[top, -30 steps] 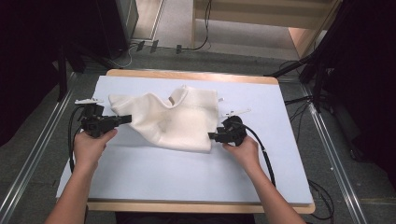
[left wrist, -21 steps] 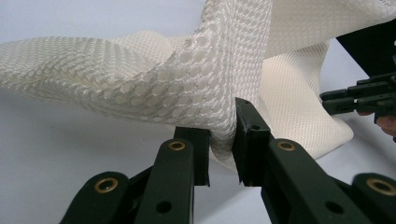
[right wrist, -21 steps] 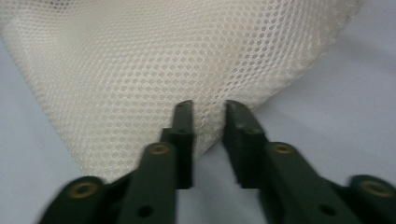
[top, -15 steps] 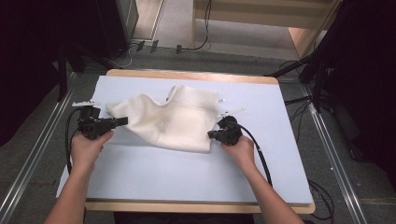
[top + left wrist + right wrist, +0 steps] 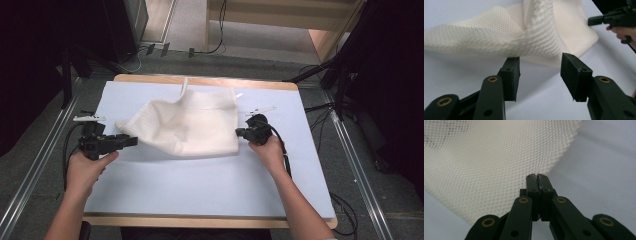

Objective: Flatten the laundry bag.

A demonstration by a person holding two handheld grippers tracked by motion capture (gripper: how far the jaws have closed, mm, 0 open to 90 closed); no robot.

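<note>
white mesh cloth (image 5: 192,125) — rumpled; honeycomb weave; left edge lifted

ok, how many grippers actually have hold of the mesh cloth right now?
1. The right gripper is shut on the mesh cloth at its right edge; the left gripper is open, just short of the left corner.

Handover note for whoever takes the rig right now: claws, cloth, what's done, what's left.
Left claw: open, jaws apart just short of the white mesh cloth, nothing between them.
Right claw: jaws shut at the cloth's edge; whether mesh is pinched between them is hard to tell.
Cloth: lies rumpled on the blue table cover, left part bunched and lifted, right edge by the right claw.
Done: right side appears held.
Left: probably close the left claw on the near left corner, then spread or fold the cloth.
</note>
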